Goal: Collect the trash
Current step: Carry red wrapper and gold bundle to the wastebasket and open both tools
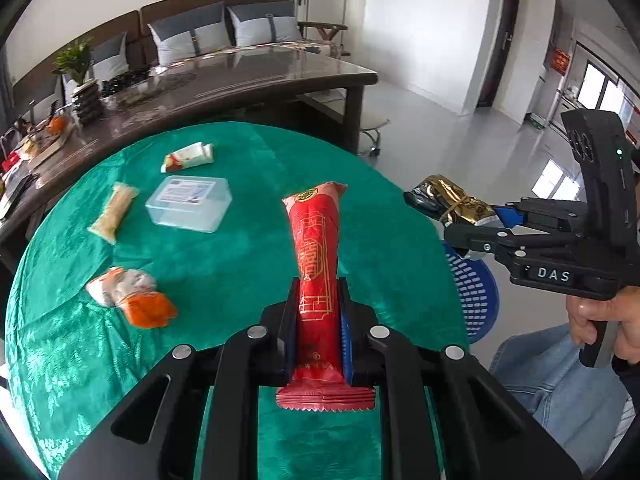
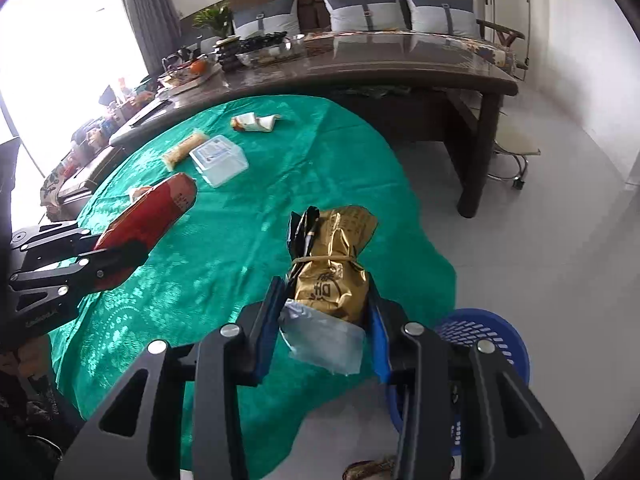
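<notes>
My left gripper (image 1: pixel 316 308) is shut on a long red wrapper (image 1: pixel 316 248) and holds it above the green-clothed round table (image 1: pixel 240 264). My right gripper (image 2: pixel 326 300) is shut on a gold and black bag (image 2: pixel 332 264) tied with a rubber band, near the table's right edge. A blue slotted basket (image 2: pixel 484 336) stands on the floor below my right gripper; it also shows in the left wrist view (image 1: pixel 474 296). On the table lie an orange-white wrapper (image 1: pixel 132 296), a tan packet (image 1: pixel 114 212), a clear plastic box (image 1: pixel 190 202) and a crumpled white tube (image 1: pixel 188 157).
A long dark counter (image 1: pixel 224 80) with a plant and clutter runs behind the table, with a cushioned bench behind it. A wheeled stool (image 2: pixel 516 152) stands on the grey floor at right. The person's jeans (image 1: pixel 552 376) are at lower right.
</notes>
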